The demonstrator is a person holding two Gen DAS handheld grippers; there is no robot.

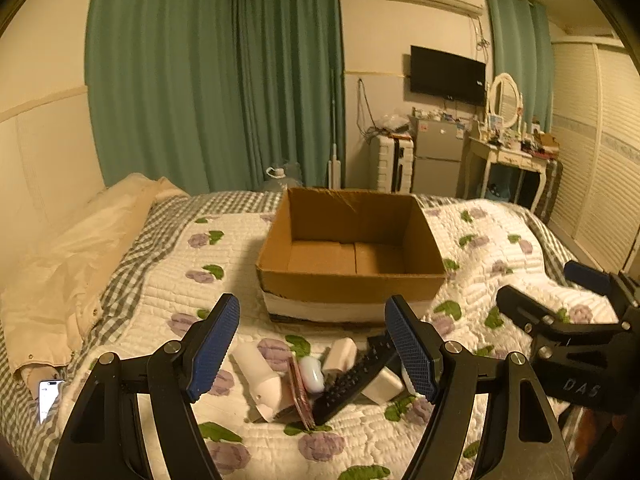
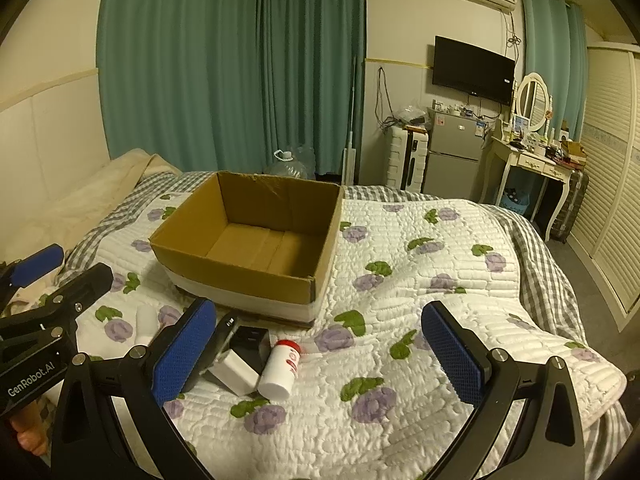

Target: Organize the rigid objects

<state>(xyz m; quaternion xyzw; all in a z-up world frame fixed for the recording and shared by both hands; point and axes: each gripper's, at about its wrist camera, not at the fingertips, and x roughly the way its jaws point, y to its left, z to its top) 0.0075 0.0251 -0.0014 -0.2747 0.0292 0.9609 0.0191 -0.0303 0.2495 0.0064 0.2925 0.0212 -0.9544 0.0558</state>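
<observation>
An open, empty cardboard box [image 1: 352, 280] stands on the quilted bed; it also shows in the right wrist view [image 2: 248, 276]. In front of it lies a pile: a black remote [image 1: 352, 380], a white bottle [image 1: 260, 376], a white earbud case [image 1: 312, 374], white adapter blocks [image 1: 382, 386] and a pink booklet [image 1: 300, 394]. The right wrist view shows a white bottle with a red label [image 2: 280, 368], a white block [image 2: 234, 372] and a black box [image 2: 250, 340]. My left gripper [image 1: 312, 348] is open above the pile. My right gripper [image 2: 320, 356] is open and empty, right of the pile.
A cream coat [image 1: 72, 264] and a phone [image 1: 50, 398] lie at the bed's left side. A fridge [image 1: 438, 156], dressing table [image 1: 508, 160] and suitcase [image 1: 392, 164] stand beyond the bed. Green curtains [image 1: 216, 80] hang behind.
</observation>
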